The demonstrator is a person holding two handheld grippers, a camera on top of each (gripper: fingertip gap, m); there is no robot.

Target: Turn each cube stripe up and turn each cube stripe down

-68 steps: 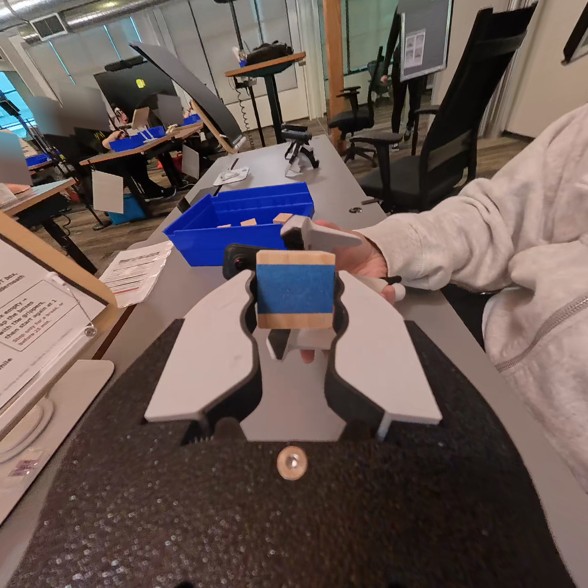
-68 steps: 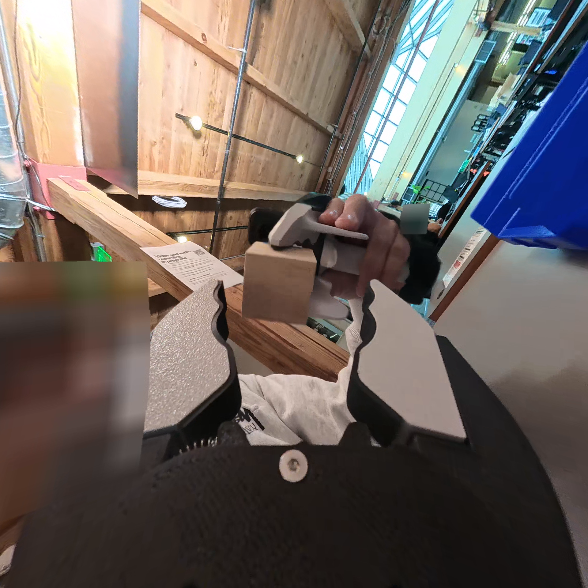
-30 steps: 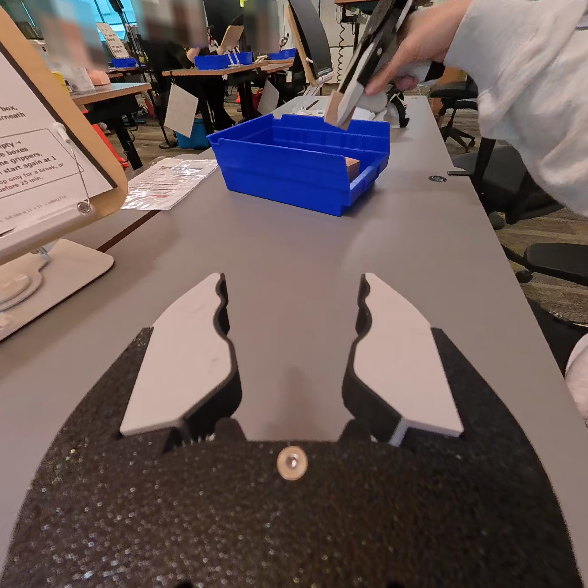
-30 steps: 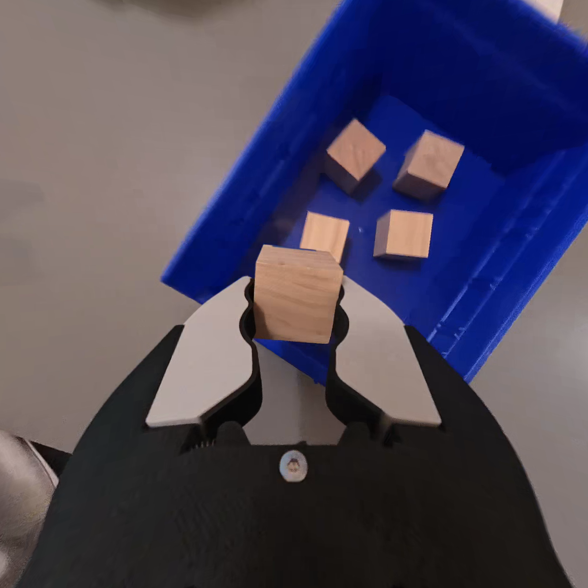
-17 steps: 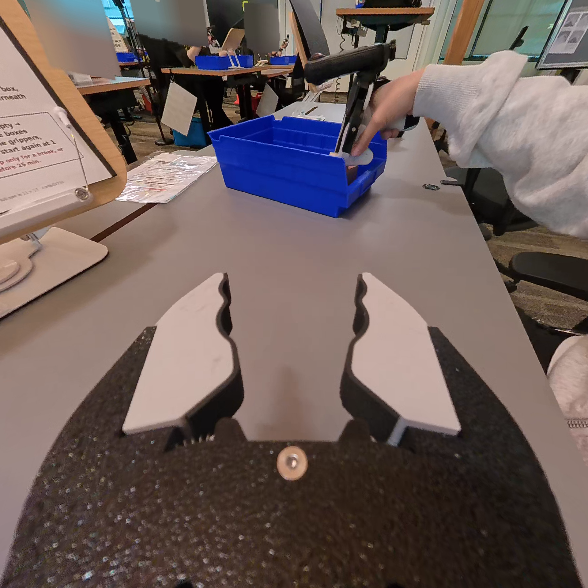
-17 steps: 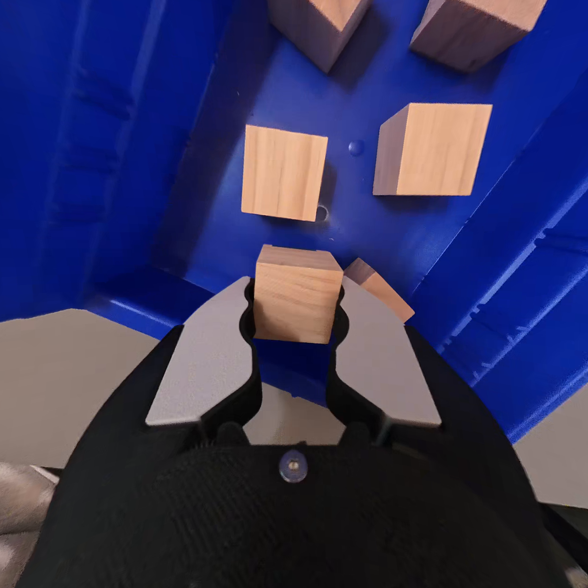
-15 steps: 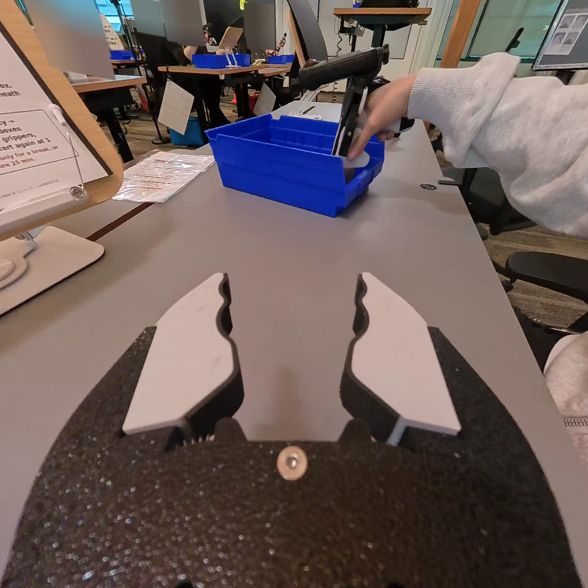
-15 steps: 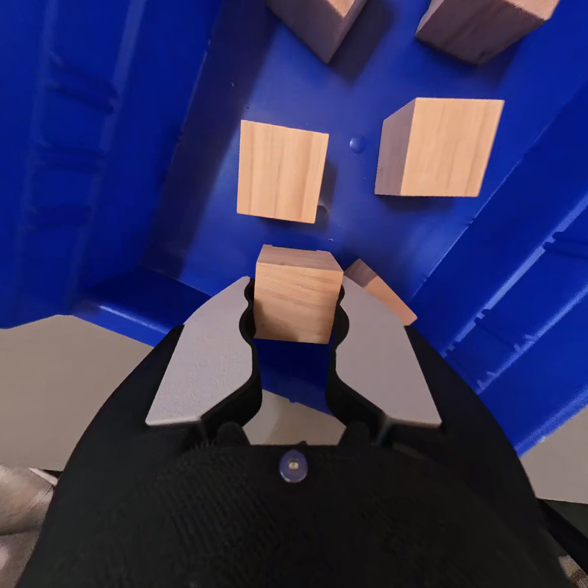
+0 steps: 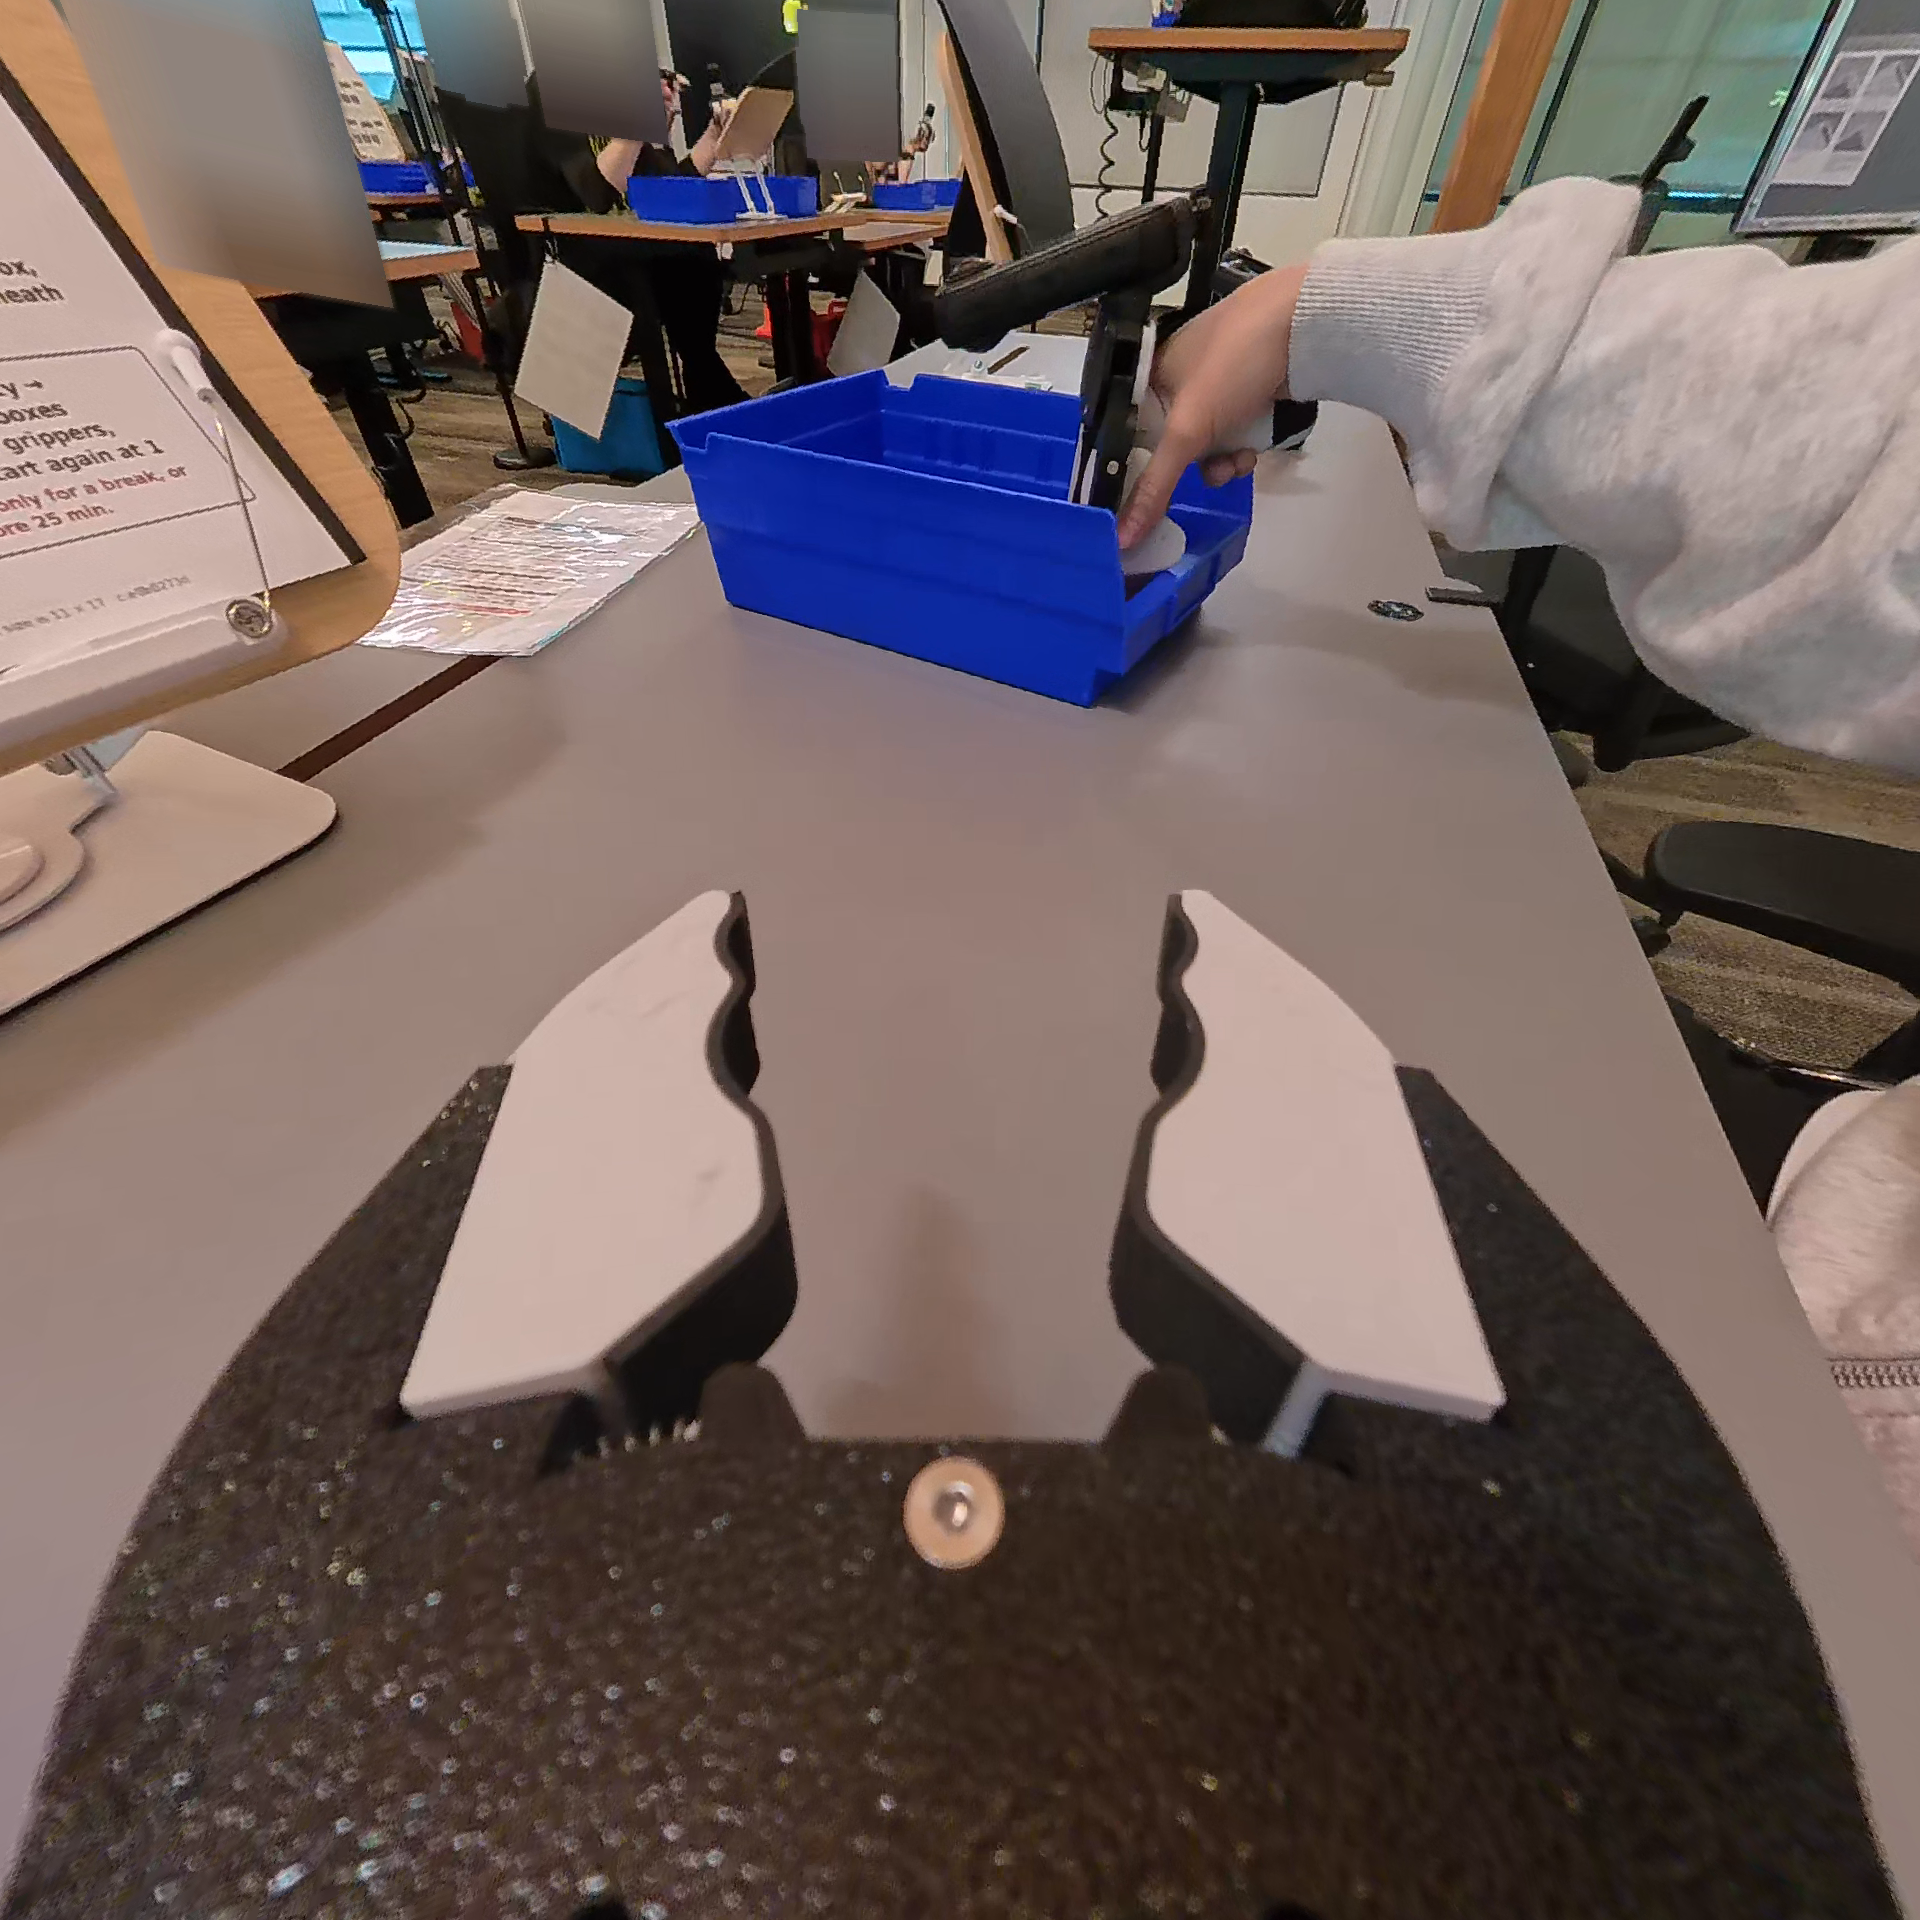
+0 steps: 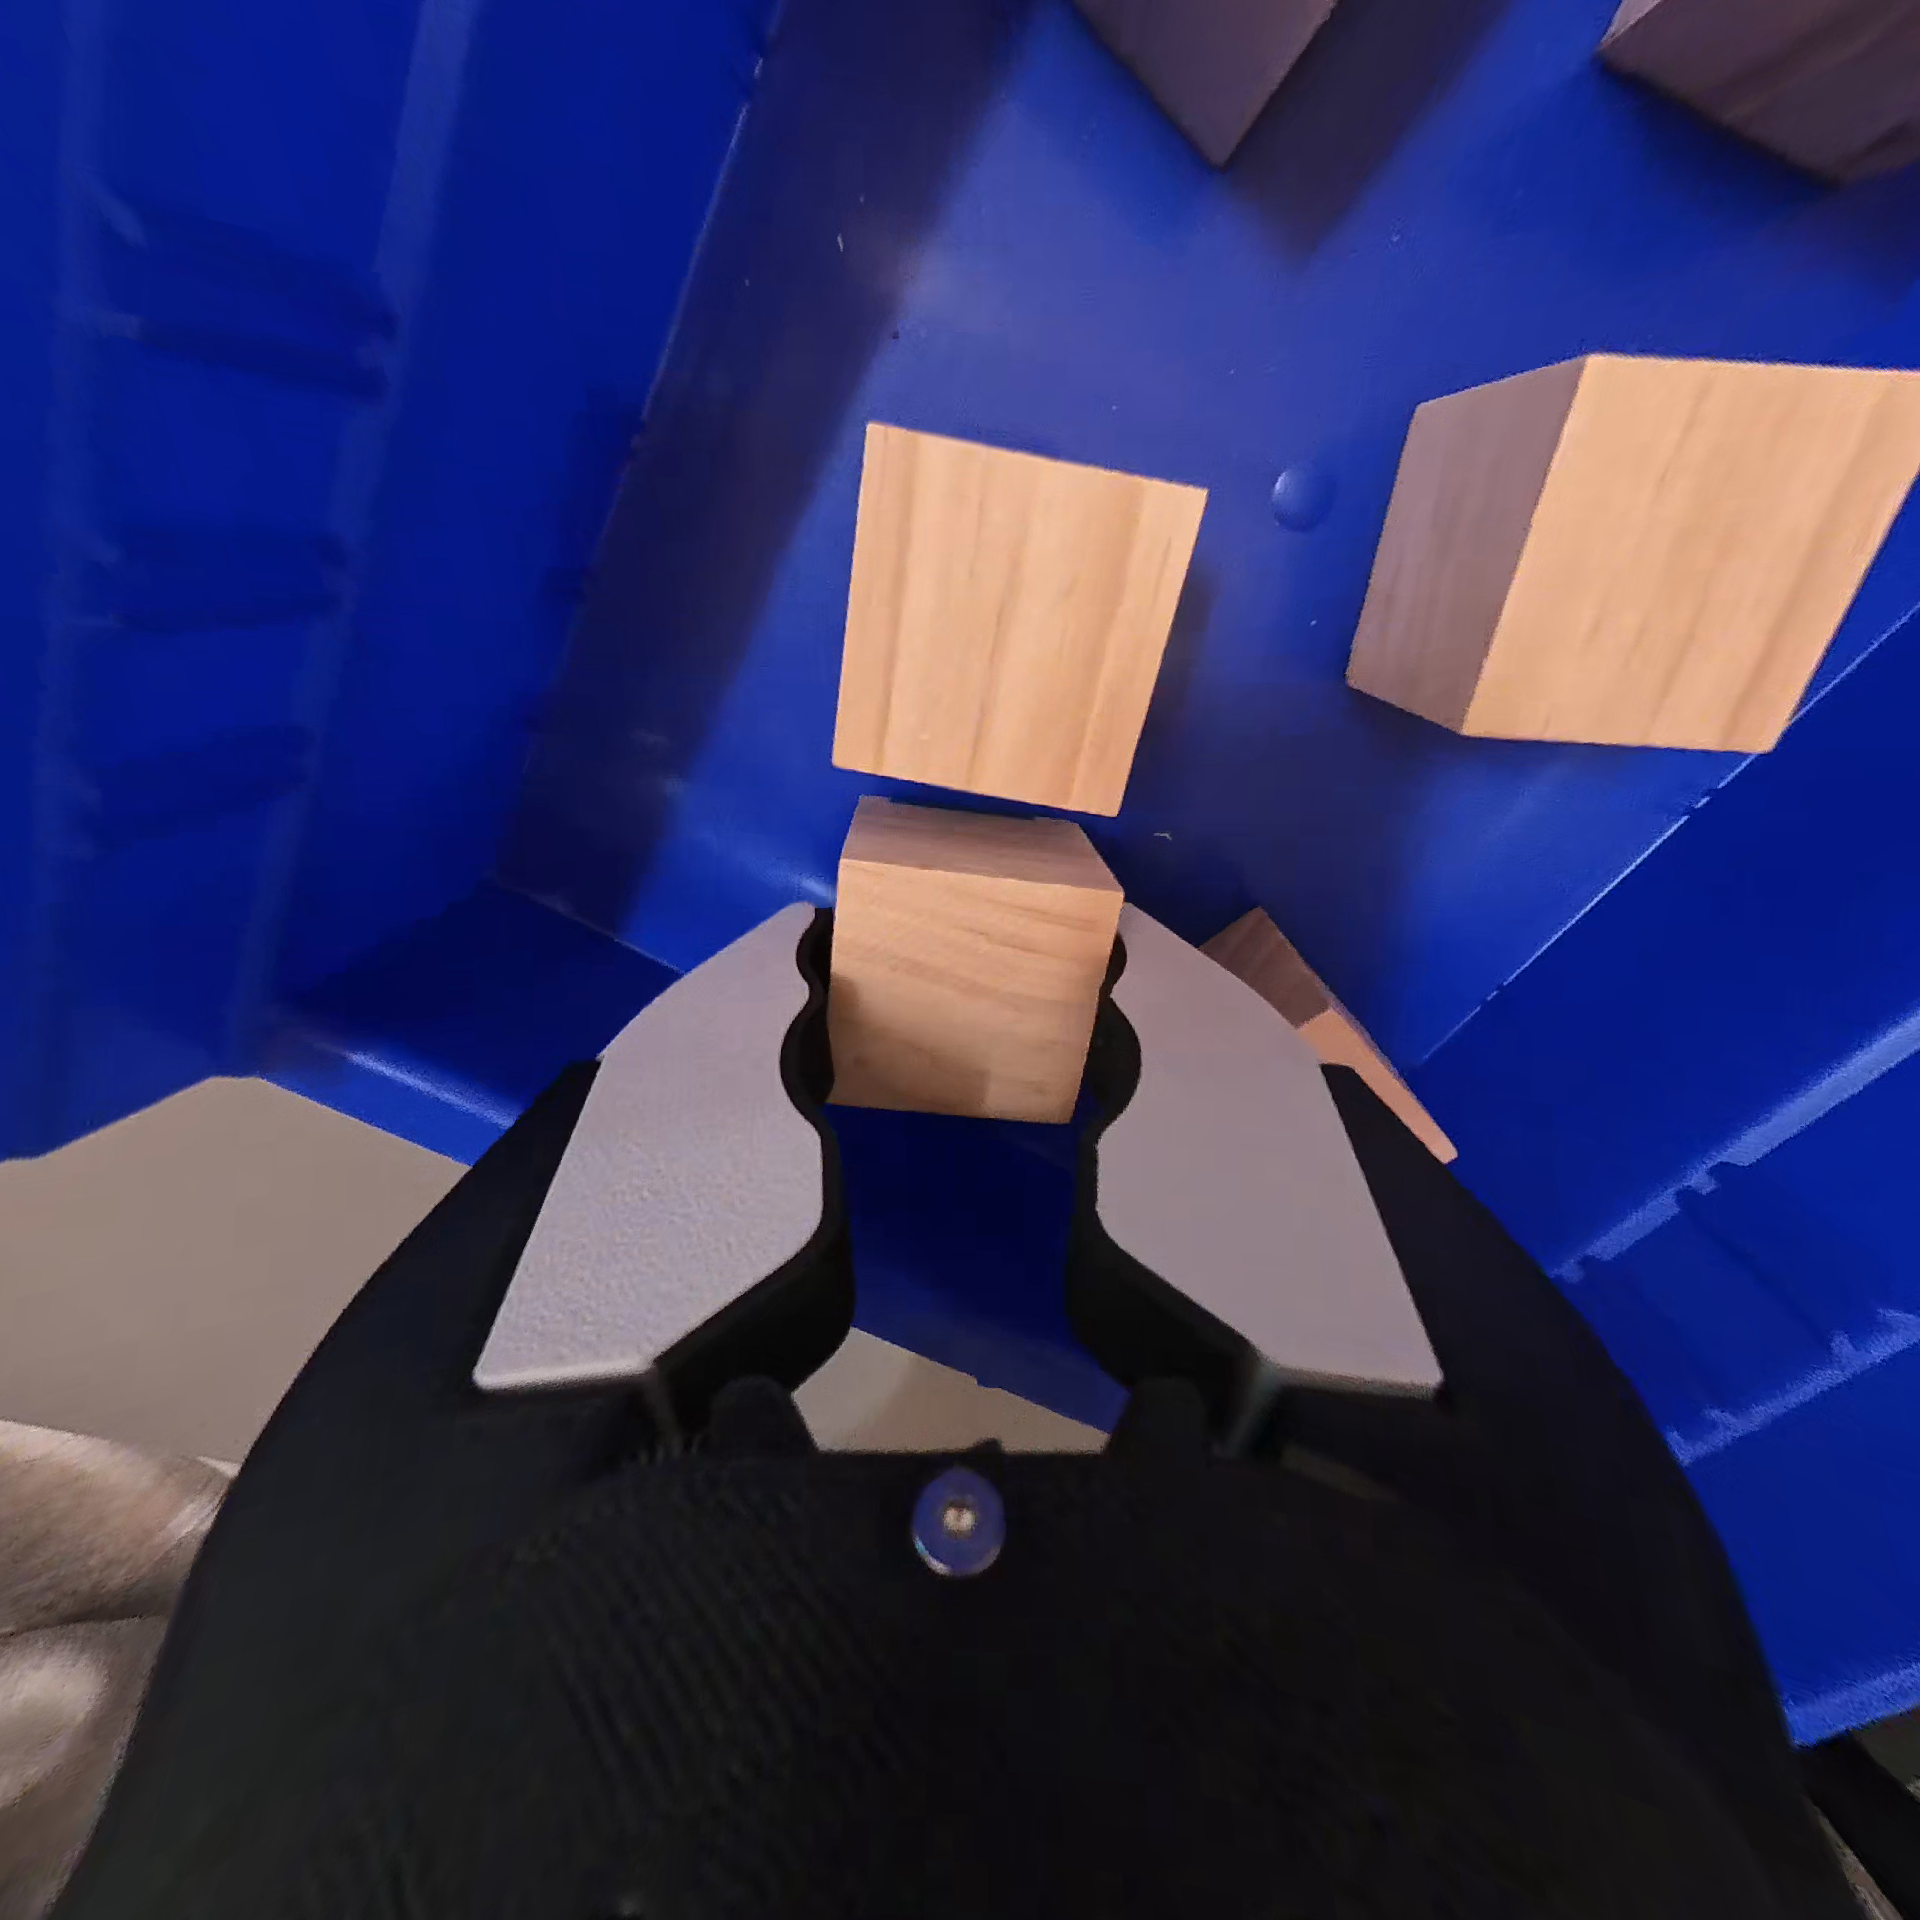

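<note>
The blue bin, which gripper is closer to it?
Right. The right gripper reaches down inside the blue bin, shut on a wooden cube. The left gripper hovers open over bare table, well short of it.

bin point(image 10: 312, 520) wall left | cubes point(image 10: 1018, 613) ahead | table point(image 9: 935, 810) free

Left wrist view low along table point(image 9: 935, 790), right wrist view close above, both showing blue bin point(image 9: 914, 540).
</note>
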